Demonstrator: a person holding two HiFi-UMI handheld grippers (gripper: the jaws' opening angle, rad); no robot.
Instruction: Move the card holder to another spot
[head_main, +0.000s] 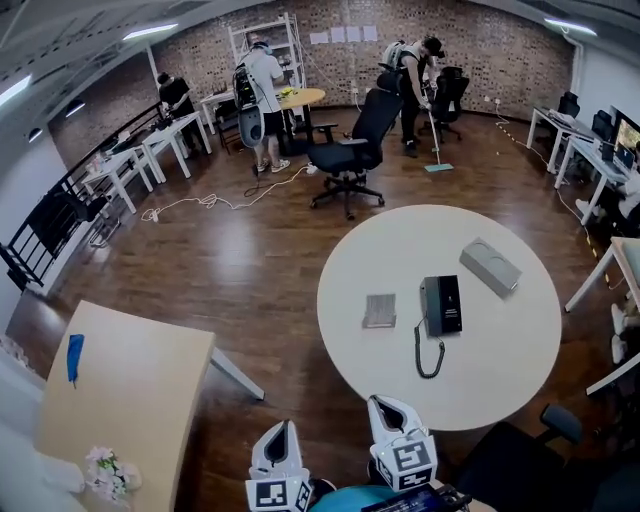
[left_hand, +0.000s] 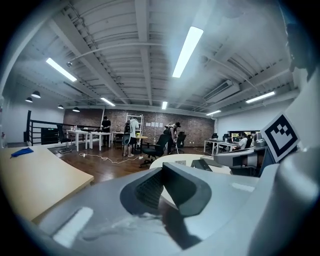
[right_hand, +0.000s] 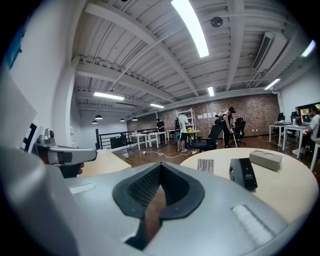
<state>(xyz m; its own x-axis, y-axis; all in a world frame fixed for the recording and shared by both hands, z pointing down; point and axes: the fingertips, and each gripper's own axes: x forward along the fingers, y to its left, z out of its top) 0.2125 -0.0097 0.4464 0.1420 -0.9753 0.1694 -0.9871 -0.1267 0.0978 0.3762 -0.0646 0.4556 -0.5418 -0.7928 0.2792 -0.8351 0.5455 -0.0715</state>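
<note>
The card holder is a small grey striped stand on the round white table, left of a black desk phone. It shows far ahead as a striped plate in the right gripper view and only as a small speck in the left gripper view. Both grippers hang at the table's near edge, well short of the holder. My left gripper is off the table's left side, jaws together and empty. My right gripper is over the near rim, shut with nothing in it.
A grey flat box lies at the table's far right, and the phone's cord curls toward me. A wooden desk stands at the left with a blue item. A black office chair stands beyond the table; people stand at the back.
</note>
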